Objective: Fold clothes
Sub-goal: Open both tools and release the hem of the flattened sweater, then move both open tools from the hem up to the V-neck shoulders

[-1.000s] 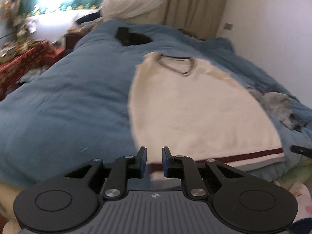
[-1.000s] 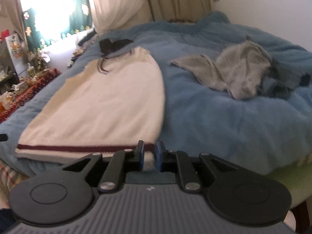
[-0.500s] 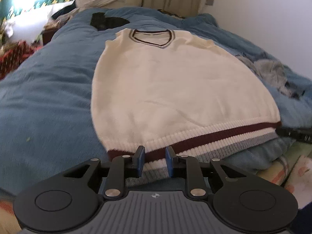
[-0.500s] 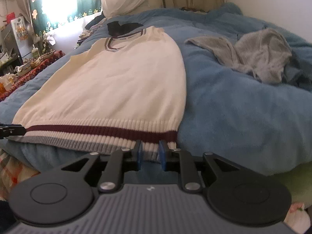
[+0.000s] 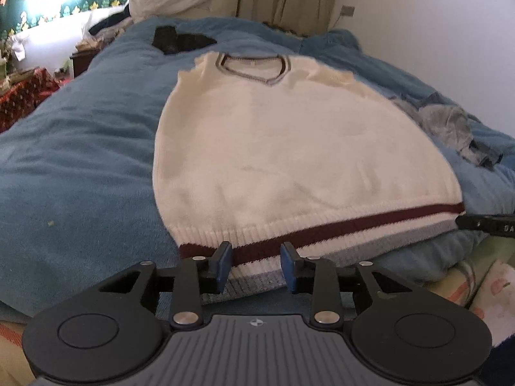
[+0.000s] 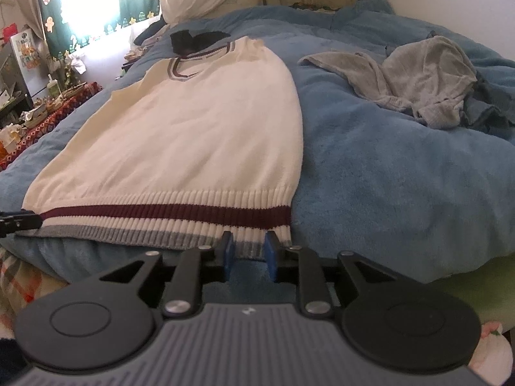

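Note:
A cream sleeveless knit vest [image 5: 289, 148] with a maroon hem stripe and a V-neck lies flat, face up, on the blue blanket [image 5: 80, 160]; it also shows in the right wrist view [image 6: 193, 135]. My left gripper [image 5: 256, 263] is open at the hem's left corner, its jaws on either side of the hem edge. My right gripper [image 6: 248, 252] is open at the hem's right corner, and its tip shows in the left wrist view [image 5: 486, 223]. The left gripper's tip shows in the right wrist view [image 6: 19, 222]. Neither grips the cloth.
A crumpled grey garment [image 6: 412, 83] lies on the blanket to the vest's right. A black item [image 5: 180, 40] lies beyond the collar. A cluttered red-patterned surface [image 6: 42, 115] stands left of the bed. A white wall [image 5: 434, 32] borders the right side.
Both grippers have opened wider and let go of the hem. The vest has been drawn toward me and now lies flat and spread out.

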`<state>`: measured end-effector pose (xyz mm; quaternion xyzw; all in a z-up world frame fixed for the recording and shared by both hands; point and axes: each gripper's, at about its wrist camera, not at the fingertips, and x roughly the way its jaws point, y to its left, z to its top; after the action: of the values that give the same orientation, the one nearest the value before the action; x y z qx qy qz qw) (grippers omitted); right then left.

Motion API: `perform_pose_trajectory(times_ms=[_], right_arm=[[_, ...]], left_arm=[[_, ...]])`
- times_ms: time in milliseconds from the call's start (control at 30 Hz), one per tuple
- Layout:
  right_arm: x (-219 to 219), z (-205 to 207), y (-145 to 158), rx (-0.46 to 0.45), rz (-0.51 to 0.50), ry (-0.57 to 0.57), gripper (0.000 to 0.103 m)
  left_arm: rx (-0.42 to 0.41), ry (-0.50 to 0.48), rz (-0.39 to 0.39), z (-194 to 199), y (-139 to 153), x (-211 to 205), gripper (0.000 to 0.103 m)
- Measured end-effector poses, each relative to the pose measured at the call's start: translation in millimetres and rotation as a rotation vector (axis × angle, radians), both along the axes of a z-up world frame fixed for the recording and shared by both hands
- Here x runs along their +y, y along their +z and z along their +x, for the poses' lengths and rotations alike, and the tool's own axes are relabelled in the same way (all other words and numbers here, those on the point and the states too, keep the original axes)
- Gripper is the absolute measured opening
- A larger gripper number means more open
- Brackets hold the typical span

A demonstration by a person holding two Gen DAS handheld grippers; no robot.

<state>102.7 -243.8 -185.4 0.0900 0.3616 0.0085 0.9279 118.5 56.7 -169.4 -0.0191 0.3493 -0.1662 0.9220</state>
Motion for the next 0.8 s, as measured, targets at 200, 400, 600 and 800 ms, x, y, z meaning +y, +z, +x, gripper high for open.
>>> perform_pose_trajectory(times_ms=[200, 400, 600, 800], right_arm=[[-2.2, 6.4, 19.2, -0.029, 0.028, 0.014, 0.032], [-7.1, 31.5, 41.9, -0.081, -0.040, 0.036, 0.037], [-20.2, 68.2, 42.2, -0.099, -0.108, 0.002, 0.036], [-26.1, 92.2, 30.4, -0.080, -0.122, -0.010, 0.026]], left_arm=[[-0.051, -0.008, 0.000, 8.9, 16.8, -8.3, 0.041], [-0.071, 0.048, 0.045, 30.8, 21.5, -2.2, 0.046], [-0.070, 0.104, 0.109, 60.0, 18.3, 17.5, 0.019], [0.033, 0.120, 0.076, 85.1, -0.4, 34.9, 0.006]])
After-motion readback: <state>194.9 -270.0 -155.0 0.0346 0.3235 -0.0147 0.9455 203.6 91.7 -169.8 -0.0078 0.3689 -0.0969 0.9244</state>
